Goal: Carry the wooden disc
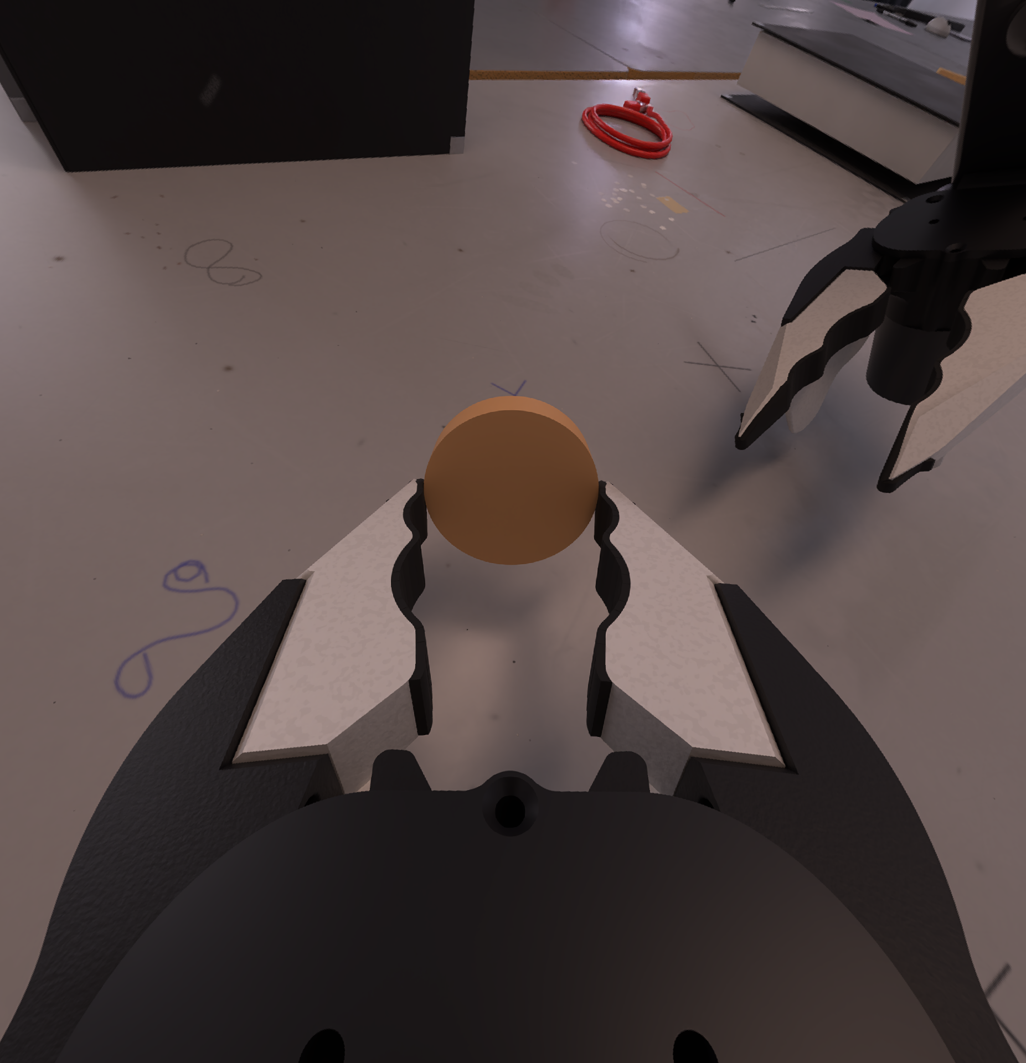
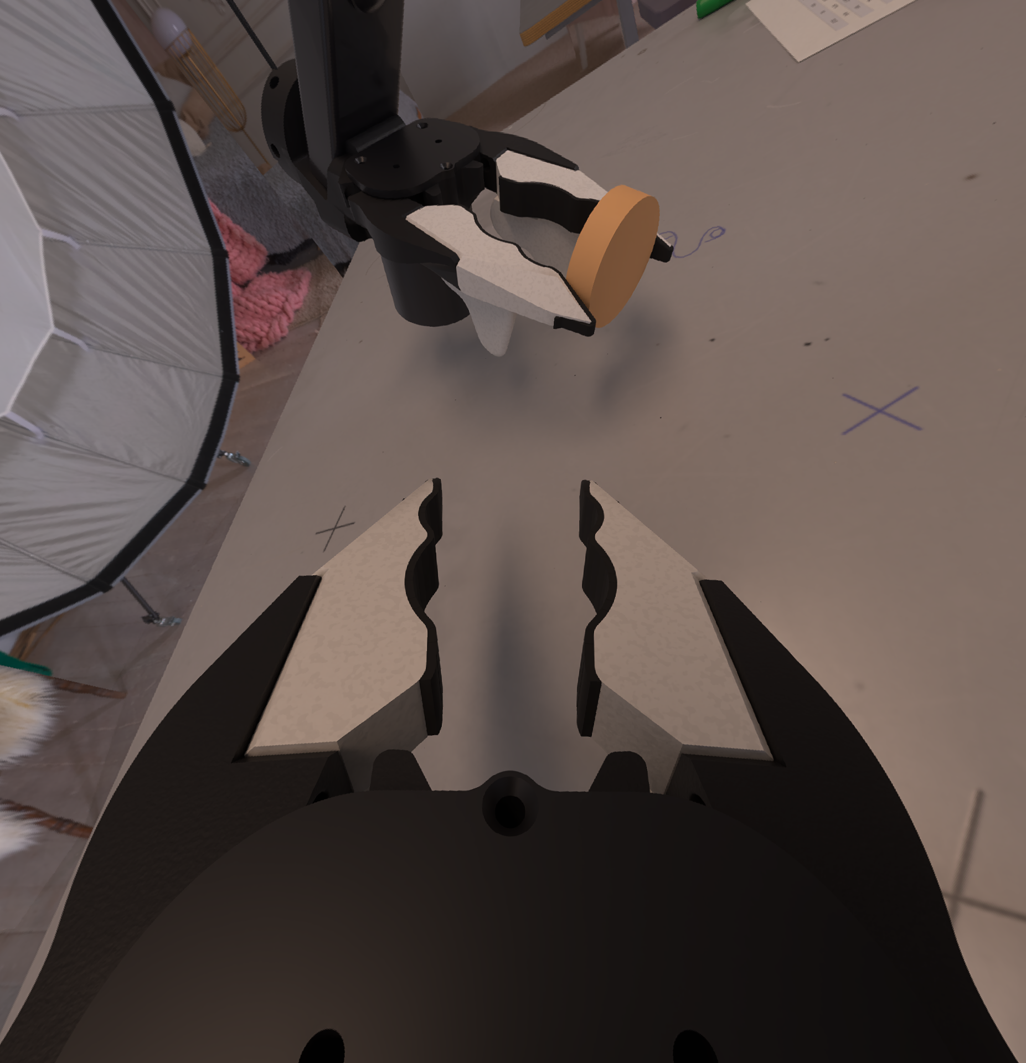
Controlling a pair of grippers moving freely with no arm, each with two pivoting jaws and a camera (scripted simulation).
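Note:
The wooden disc [image 1: 507, 483] is a round light-brown puck standing on edge, its flat face toward the left wrist camera. My left gripper [image 1: 510, 492] is shut on it at the fingertips and holds it above the grey table [image 1: 269, 402]. In the right wrist view the disc [image 2: 614, 259] shows in the left gripper [image 2: 622, 287], clear of the table with a shadow below. My right gripper [image 2: 510, 489] is open and empty, low over the table [image 2: 786, 517]. It also shows at the right of the left wrist view [image 1: 815, 466], apart from the disc.
A red coiled cable [image 1: 625, 126] lies far back on the table, a black box [image 1: 240, 75] at the back left, a low white platform [image 1: 844, 98] at the back right. A white softbox [image 2: 85, 345] stands beyond the table's left edge [image 2: 280, 517].

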